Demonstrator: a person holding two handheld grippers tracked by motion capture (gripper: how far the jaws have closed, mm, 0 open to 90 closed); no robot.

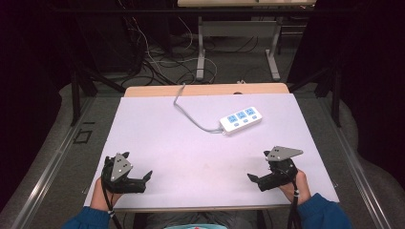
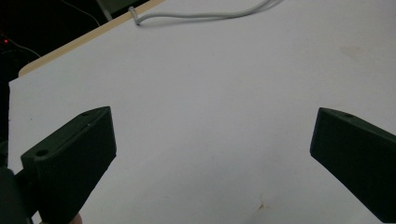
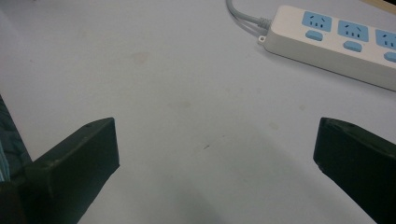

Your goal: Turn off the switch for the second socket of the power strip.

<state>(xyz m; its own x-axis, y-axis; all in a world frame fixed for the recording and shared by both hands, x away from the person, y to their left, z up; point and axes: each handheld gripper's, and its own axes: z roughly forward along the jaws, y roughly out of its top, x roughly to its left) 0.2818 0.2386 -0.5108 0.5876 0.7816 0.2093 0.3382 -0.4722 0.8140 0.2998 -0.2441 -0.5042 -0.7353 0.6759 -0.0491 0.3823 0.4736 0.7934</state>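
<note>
Resting on the white sheet [image 1: 191, 152] that covers the table, a white power strip [image 1: 241, 119] with three blue sockets serves as the reference for all positions noted. It lies flat toward the far right part of the sheet, set at a slant, and nothing touches it. Its grey cable [image 1: 191, 117] leaves the strip's left end, runs across the sheet toward the far edge and drops over the wooden table edge [image 1: 205, 89] there. The left gripper [image 1: 145, 177] is held at the near edge of the sheet, well apart from the strip and to the near left of it; in the left gripper view its jaws stand wide apart with bare sheet between them and nothing gripped. The right gripper [image 1: 253, 179] is held nearer the person than the strip, slightly to its right, clear of it; in the right gripper view the jaws are likewise spread wide and hold nothing, with the strip lying beyond them at the upper right. Both grippers point inward toward one another. Blue sleeves [image 1: 325, 212] show at the near edge.
</note>
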